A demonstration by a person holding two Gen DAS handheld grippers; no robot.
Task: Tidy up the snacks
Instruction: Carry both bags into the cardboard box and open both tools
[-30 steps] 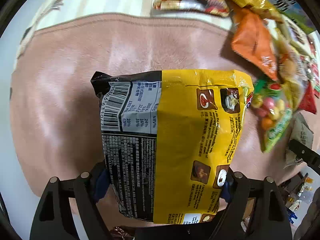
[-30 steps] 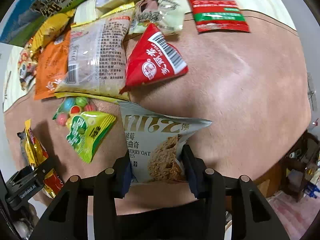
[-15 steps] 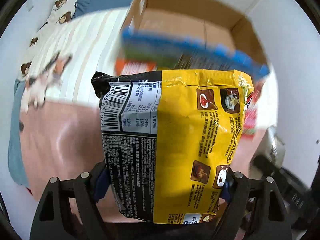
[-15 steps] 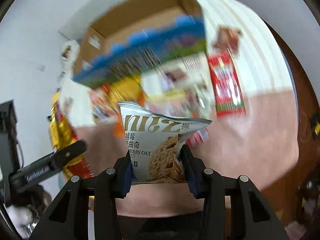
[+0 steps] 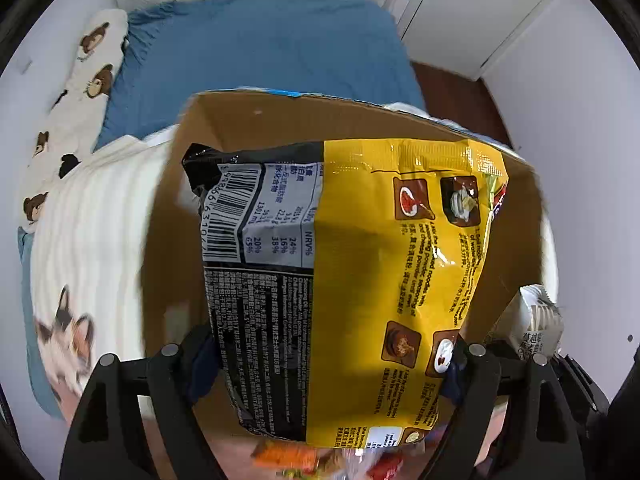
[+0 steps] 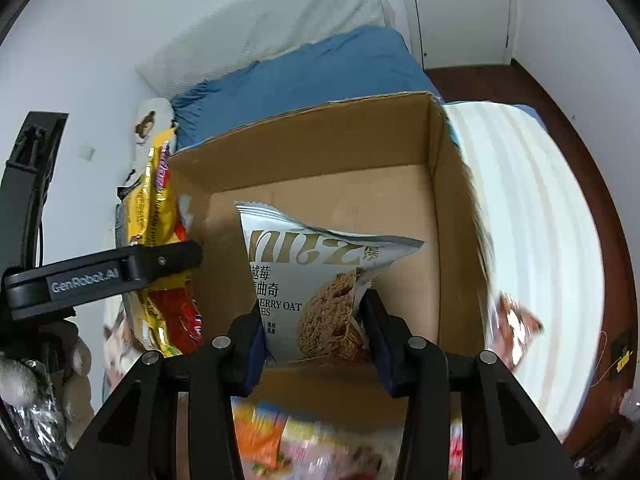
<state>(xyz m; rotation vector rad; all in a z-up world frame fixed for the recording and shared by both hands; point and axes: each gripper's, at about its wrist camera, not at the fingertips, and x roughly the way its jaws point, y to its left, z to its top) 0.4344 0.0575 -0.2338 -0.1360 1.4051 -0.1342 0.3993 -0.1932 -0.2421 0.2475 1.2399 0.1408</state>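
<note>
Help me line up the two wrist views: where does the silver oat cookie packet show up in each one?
Left wrist: the silver oat cookie packet peeks in at the lower right edge, beside the yellow noodle bag.
Right wrist: the packet sits at centre, clamped in the right gripper.
Shared landmark: the open cardboard box behind both packets.

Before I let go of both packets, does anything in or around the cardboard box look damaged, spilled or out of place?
Nothing stands out. The open brown cardboard box looks intact, with a bare floor. The left gripper holds the yellow-and-black noodle packet, the right gripper the silver oat cookie packet; both appear sealed.
</note>
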